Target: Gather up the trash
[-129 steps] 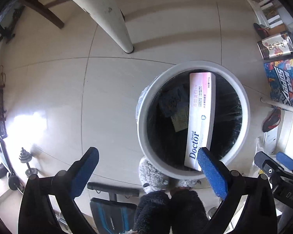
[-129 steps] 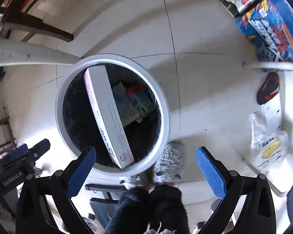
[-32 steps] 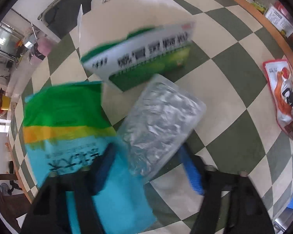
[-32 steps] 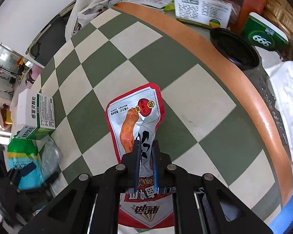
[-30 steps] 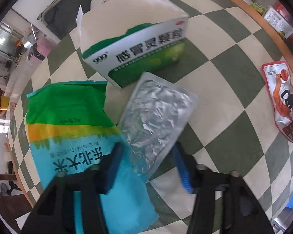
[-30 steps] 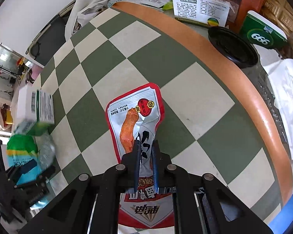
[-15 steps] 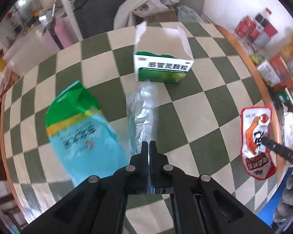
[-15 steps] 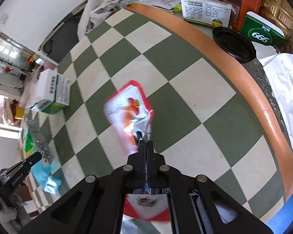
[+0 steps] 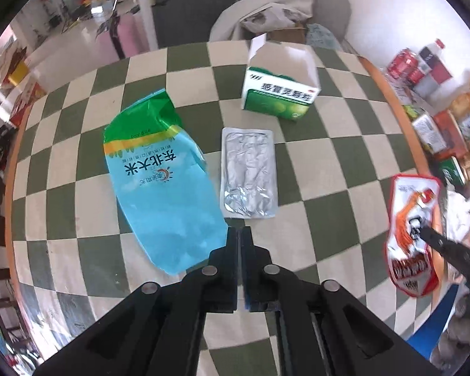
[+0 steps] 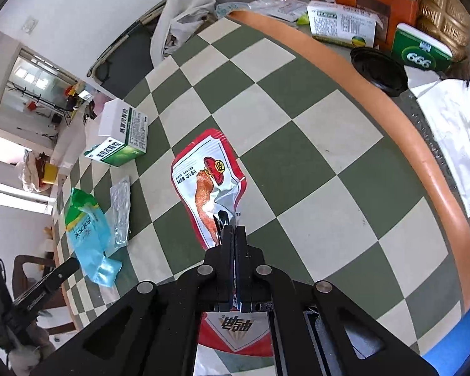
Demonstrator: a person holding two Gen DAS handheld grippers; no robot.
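My left gripper (image 9: 239, 230) is shut on the near edge of a silver foil blister pack (image 9: 249, 172), held over the green-and-cream checkered table (image 9: 344, 163). My right gripper (image 10: 235, 228) is shut on a red-and-white snack pouch (image 10: 208, 181), lifted above the table; the pouch also shows at the right of the left wrist view (image 9: 412, 228). A blue-and-green rice bag (image 9: 159, 185) lies left of the blister pack. An open green-and-white medicine box (image 9: 280, 92) stands beyond it. The bag (image 10: 89, 232), blister pack (image 10: 120, 213) and box (image 10: 122, 138) also show in the right wrist view.
The table has an orange rim (image 10: 423, 144). Past it on the right are boxes (image 10: 341, 22), a green 666 box (image 10: 423, 51), a black lid (image 10: 379, 70) and white paper (image 10: 448, 116). Bottles and packets (image 9: 423, 65) stand far right. Cloth on a chair (image 9: 266, 15) lies behind the table.
Both grippers left the white bin on the floor and came to the table. They closed on the blister pack and the snack pouch and have lifted them, drawing back from the table.
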